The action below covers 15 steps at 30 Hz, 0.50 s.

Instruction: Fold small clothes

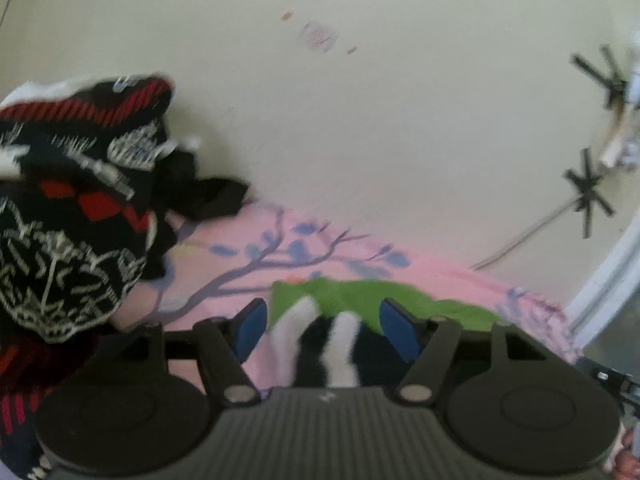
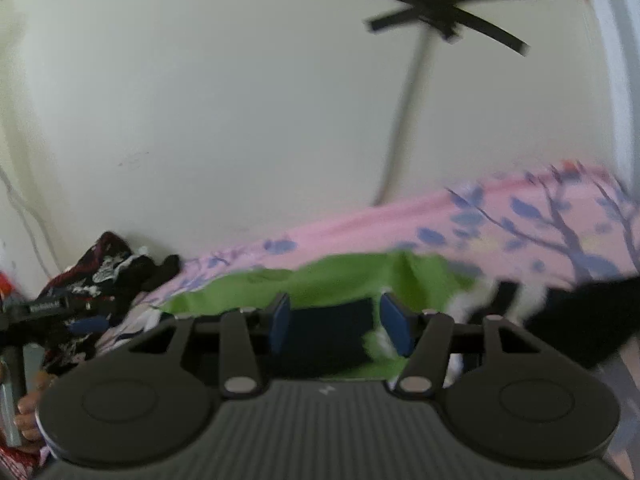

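Pale wall (image 1: 360, 128) rises behind a pink bedsheet (image 1: 240, 248). Patterned clothes (image 1: 72, 208) are heaped far left. Left claw (image 1: 324, 330) and right claw (image 2: 340, 326), both wide, straddle the green garment (image 2: 340, 280), which runs crosswise just ahead.

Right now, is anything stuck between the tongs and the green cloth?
No. In both views the green cloth already lies between the open blue pads of the left tongs and the right tongs, with nothing visible in between.

Pale cream wall (image 2: 200, 100), black tape crosses (image 2: 444, 12), pink floral bedsheet (image 1: 360, 256)
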Each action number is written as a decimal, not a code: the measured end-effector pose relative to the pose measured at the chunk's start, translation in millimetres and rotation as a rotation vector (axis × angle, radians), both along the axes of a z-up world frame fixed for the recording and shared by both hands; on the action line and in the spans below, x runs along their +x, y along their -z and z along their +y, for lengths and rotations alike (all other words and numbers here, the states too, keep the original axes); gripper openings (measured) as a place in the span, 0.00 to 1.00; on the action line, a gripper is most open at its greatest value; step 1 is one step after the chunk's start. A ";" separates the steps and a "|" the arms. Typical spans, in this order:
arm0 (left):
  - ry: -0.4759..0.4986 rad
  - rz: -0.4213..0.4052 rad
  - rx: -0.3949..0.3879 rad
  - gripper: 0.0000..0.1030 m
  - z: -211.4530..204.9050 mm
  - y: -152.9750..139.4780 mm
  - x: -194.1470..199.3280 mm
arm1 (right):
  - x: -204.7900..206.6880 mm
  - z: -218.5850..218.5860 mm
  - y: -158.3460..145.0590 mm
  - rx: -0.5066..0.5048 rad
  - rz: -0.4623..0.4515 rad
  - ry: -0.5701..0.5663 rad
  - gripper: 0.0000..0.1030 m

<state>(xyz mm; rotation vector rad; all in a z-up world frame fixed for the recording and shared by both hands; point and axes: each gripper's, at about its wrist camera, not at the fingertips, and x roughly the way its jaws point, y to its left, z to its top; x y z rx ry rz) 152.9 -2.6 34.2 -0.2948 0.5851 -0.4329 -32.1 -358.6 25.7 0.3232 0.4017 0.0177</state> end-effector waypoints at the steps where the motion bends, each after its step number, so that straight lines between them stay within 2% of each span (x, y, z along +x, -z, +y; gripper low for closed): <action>1: 0.017 -0.020 0.002 0.62 -3.0 -2.8 -2.7 | 5.1 4.3 -4.9 -0.011 0.001 -0.025 0.52; 3: 0.064 -0.039 0.008 0.62 -9.7 -1.6 -5.8 | 13.6 15.7 -5.8 -0.020 0.012 -0.063 0.52; 6: 0.153 -0.007 0.044 0.62 -24.7 10.5 -4.4 | 30.3 26.8 0.4 -0.037 0.067 -0.075 0.50; 9: 0.188 0.059 0.147 0.62 -39.0 23.7 1.8 | 45.9 19.1 20.5 -0.029 0.223 -0.009 0.47; 10: 0.181 0.081 0.155 0.62 -39.4 25.8 5.6 | 39.3 14.6 23.3 -0.027 0.188 0.008 0.30; 13: 0.168 0.097 0.125 0.64 -32.6 29.0 8.3 | 18.4 2.9 26.2 0.017 0.167 0.028 0.30; 15: 0.166 0.093 0.131 0.64 -33.2 29.4 7.5 | 4.7 -0.8 28.4 0.040 0.138 0.036 0.30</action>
